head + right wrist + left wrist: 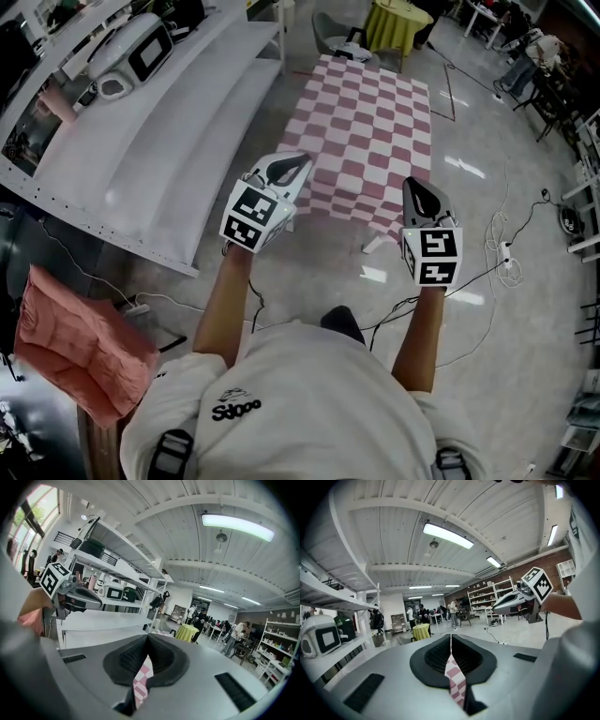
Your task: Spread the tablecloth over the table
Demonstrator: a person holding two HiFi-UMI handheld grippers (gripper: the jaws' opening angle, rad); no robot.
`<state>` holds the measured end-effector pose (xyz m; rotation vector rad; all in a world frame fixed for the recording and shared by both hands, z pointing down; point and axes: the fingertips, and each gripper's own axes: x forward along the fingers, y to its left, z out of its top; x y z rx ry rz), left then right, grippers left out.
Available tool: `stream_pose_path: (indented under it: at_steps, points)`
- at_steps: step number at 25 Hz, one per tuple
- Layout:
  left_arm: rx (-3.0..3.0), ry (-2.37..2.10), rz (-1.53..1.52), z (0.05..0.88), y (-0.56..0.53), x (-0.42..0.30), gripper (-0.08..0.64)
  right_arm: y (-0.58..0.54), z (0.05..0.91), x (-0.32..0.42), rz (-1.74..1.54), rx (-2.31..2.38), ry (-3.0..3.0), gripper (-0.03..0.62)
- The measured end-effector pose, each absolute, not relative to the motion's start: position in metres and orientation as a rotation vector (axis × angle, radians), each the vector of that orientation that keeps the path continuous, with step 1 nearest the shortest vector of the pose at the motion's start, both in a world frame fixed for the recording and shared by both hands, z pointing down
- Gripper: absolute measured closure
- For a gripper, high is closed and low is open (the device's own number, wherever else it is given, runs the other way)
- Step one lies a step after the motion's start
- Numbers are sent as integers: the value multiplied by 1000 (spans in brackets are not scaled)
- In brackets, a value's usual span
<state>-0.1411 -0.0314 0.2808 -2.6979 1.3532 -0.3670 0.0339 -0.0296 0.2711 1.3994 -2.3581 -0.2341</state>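
Observation:
A pink-and-white checkered tablecloth [366,131] stretches out ahead of me, lifted at its near edge. My left gripper [298,167] is shut on the near left corner, and a strip of the cloth [454,679] shows pinched between its pads. On the near right corner my right gripper [415,190] is shut too, with checkered cloth [139,686] clamped in its jaws. Both grippers point forward at about the same height, roughly a cloth's width apart. Under the cloth's near edge a white table leg [373,245] shows; the rest of the table is hidden.
A long white shelving unit [141,141] with appliances runs along the left. A pink cushion [80,342] lies at the near left. Cables [497,253] trail over the floor on the right. Beyond the cloth stand a yellow-covered round table [398,23] and a chair [337,37].

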Motion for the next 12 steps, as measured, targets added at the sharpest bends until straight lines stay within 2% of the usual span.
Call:
stream_pose_path:
  at_steps: [12]
  points:
    - [-2723,1326,-358,282,-15,-126,526,-8,267,39,-251,1381,-2373,569]
